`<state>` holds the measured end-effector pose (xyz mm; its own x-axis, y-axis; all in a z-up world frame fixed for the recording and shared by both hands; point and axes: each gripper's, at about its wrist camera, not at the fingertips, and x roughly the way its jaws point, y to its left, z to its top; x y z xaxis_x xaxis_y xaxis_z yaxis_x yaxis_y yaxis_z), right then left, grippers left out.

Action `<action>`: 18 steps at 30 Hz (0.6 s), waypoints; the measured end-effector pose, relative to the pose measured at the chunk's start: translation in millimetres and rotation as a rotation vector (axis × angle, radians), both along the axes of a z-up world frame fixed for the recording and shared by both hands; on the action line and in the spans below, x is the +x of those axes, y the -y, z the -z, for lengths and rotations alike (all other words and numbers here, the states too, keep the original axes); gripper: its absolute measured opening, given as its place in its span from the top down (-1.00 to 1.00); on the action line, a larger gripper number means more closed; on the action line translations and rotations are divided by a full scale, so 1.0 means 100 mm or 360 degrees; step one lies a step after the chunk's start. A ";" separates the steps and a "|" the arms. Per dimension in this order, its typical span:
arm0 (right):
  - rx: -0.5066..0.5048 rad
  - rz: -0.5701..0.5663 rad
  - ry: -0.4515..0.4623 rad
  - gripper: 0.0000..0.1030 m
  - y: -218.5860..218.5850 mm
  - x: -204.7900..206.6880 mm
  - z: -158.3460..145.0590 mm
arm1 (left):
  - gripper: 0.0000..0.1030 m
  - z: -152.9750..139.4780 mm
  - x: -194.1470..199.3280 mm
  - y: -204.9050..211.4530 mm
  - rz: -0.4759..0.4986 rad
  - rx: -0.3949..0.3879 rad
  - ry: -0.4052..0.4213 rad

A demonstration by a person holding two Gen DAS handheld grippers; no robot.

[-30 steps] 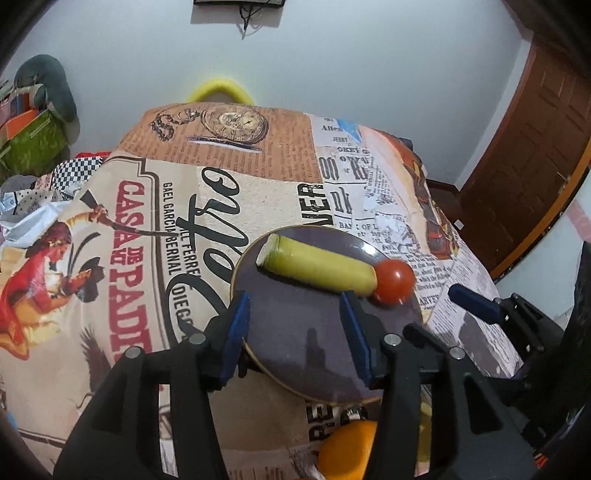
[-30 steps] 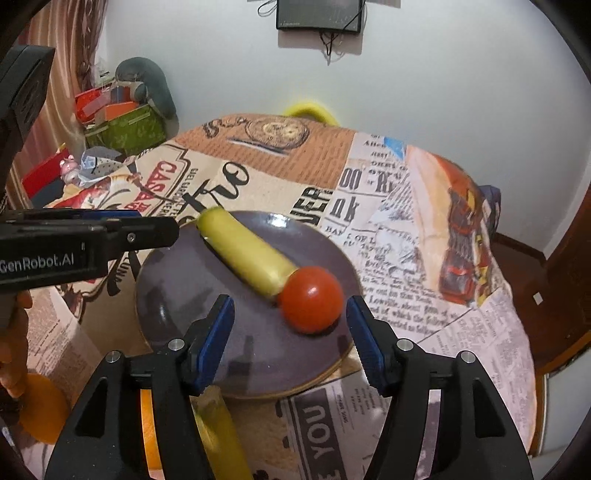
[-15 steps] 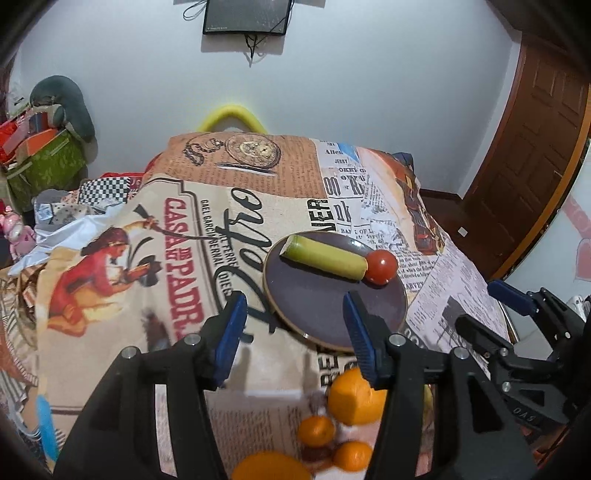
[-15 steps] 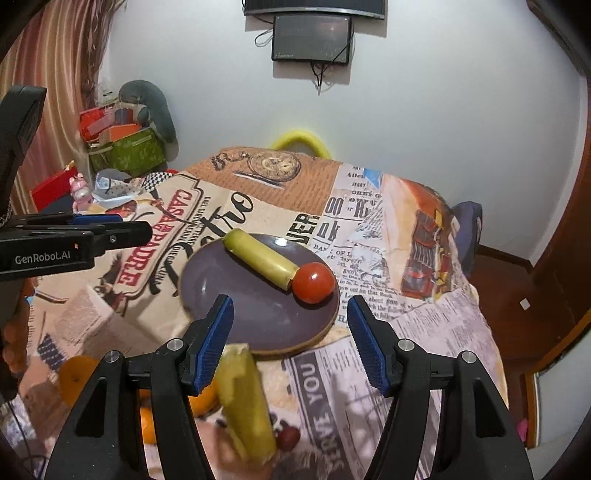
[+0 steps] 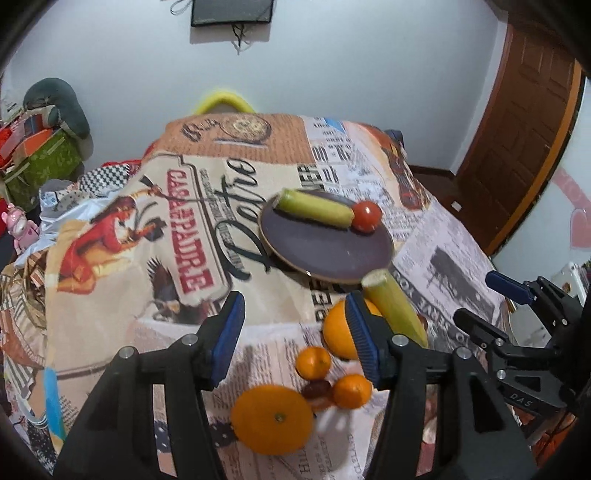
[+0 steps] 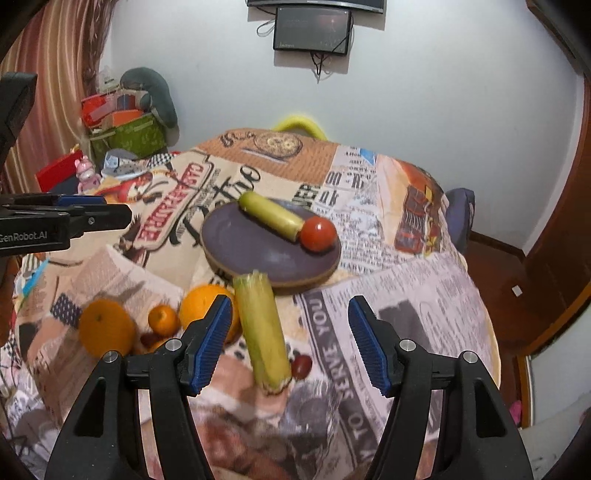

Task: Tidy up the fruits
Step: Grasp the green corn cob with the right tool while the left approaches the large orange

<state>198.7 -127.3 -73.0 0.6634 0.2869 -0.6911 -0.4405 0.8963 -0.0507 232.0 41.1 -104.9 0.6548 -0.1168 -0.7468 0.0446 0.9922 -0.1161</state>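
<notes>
Only the right view shows the striped curtain [image 6: 55, 74] and a dark grape [image 6: 302, 363] beside the near cucumber [image 6: 264, 332]; the left view alone shows the wooden door [image 5: 517, 147] and a second small orange [image 5: 352, 390]. Under a printed cloth [image 5: 147, 240], the bench stands before a white wall with a dark screen [image 6: 312, 31]. On the plate [image 6: 258, 254] a cucumber [image 6: 271, 216] touches a tomato [image 6: 317, 229]. Big oranges [image 6: 106, 328] and a small one [image 6: 163, 319] lie loose nearer. Left gripper [image 5: 295, 343]: fingers apart, just been opening, holding nothing. Right gripper [image 6: 291, 343]: fingers apart, empty, with the near cucumber seen between them.
</notes>
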 end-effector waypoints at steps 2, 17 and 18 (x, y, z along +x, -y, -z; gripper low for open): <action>-0.0005 -0.0001 -0.0027 -0.20 0.01 -0.04 0.07 | -0.09 0.08 0.00 0.06 0.0023 -0.0003 -0.0032; -0.0024 -0.0065 -0.0202 -0.20 -0.13 0.26 0.56 | -0.09 0.60 0.22 0.32 0.0148 0.0045 -0.0208; -0.0026 -0.0073 -0.0223 -0.19 -0.14 0.30 0.60 | -0.09 0.62 0.23 0.32 0.0152 0.0050 -0.0212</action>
<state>228.3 -113.2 -133.5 0.5467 0.3025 -0.7807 -0.4846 0.8748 -0.0004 255.3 9.1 -166.6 0.5368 -0.1489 -0.8305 0.1252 0.9875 -0.0961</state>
